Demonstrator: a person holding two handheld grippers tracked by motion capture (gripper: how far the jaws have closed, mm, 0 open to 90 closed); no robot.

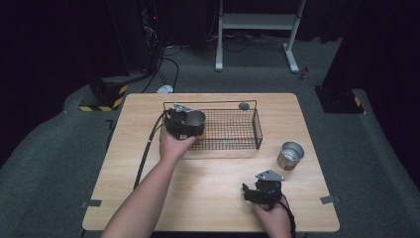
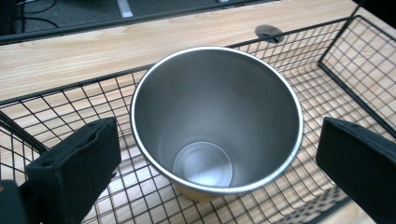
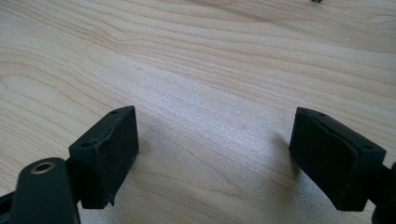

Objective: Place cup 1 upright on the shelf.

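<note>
Inside wire basket [image 1: 233,130] | steel cup [image 2: 215,122] upright, your left gripper [image 2: 217,158] jaws wide, clear for withdrawal | right gripper [image 3: 215,154] wide, idle.

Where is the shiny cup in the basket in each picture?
High view: the cup stands at the basket's left end, by the left hand-held gripper.
Left gripper view: the cup sits centre, between open jaws.
Right gripper view: bare table.
Shared landmark: the black wire basket.
</note>
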